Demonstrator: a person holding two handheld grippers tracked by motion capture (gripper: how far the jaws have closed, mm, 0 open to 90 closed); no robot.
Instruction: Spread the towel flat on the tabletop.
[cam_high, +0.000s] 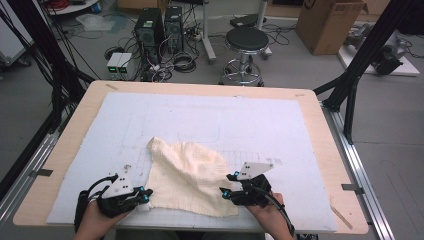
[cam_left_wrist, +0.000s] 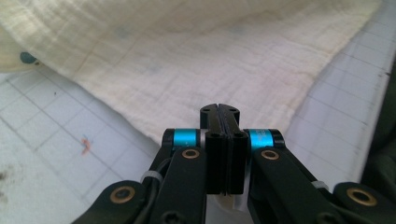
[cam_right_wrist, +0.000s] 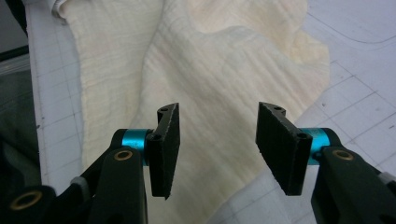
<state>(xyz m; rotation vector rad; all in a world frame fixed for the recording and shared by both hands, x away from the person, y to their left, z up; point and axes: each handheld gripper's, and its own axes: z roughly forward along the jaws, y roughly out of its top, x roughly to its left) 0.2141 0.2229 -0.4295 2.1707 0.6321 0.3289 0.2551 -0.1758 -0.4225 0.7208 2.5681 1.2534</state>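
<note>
Lying rumpled on the bench (cam_high: 320, 130), the cream cloth (cam_high: 187, 175) runs far-left to near-right; left gripper (cam_high: 142, 196) fingers pressed together at its near-left edge, right gripper (cam_high: 226, 186) fingers spread over it.

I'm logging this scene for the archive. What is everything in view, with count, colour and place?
cloth: one, cream, crumpled on the mat's near middle
mat: one, pale blue-white, gridded, covering the table
table: one, light wood, centre
stool: one, black seat, floor beyond the table
cardboard box: one, brown, far right floor
computer towers: two, black, far floor
left tongs: black, shut at the cloth's near left edge; whether cloth is pinched, I can't tell
right tongs: black, open over the cloth
</note>
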